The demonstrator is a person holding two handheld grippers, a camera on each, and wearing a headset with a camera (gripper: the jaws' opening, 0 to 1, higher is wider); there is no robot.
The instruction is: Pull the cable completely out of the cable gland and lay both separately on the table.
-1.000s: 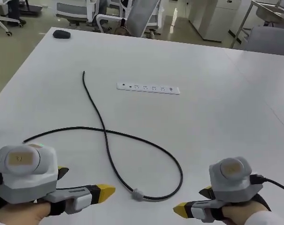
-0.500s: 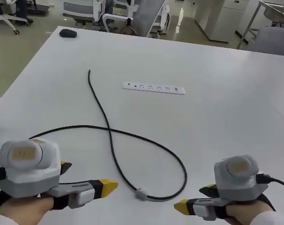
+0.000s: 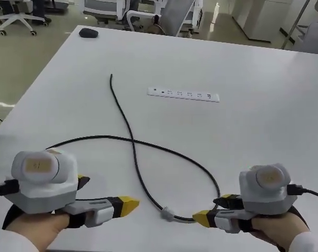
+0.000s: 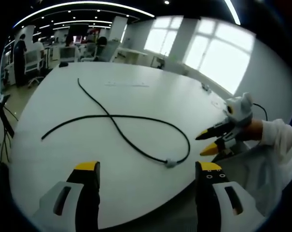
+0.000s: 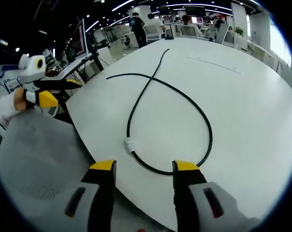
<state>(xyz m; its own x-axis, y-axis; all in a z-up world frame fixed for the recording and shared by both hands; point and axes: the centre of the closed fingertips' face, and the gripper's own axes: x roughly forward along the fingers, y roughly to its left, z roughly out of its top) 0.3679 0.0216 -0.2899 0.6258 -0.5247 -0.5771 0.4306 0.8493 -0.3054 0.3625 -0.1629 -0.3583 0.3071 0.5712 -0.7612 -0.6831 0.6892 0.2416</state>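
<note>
A long black cable [image 3: 129,131] lies in a crossed loop on the white table [image 3: 264,131]. A small grey cable gland [image 3: 168,213] sits on it near the front edge. My left gripper [image 3: 106,193] hovers open to the gland's left. My right gripper [image 3: 211,208] is open just right of the gland, its tips beside the cable. In the left gripper view, the gland [image 4: 171,163] lies ahead between the open left gripper [image 4: 148,166] tips, with the right gripper [image 4: 211,140] beyond. In the right gripper view, the gland [image 5: 130,143] lies just ahead of the open right gripper [image 5: 144,166].
A white power strip [image 3: 183,94] lies past the cable loop. A dark mouse [image 3: 88,33] rests at the far left corner. Office chairs [image 3: 169,13] stand behind the table. The table's front edge runs close under both grippers.
The view has shifted with the head. My right gripper has come closer to the gland and the cable. The cable and gland lie as before.
</note>
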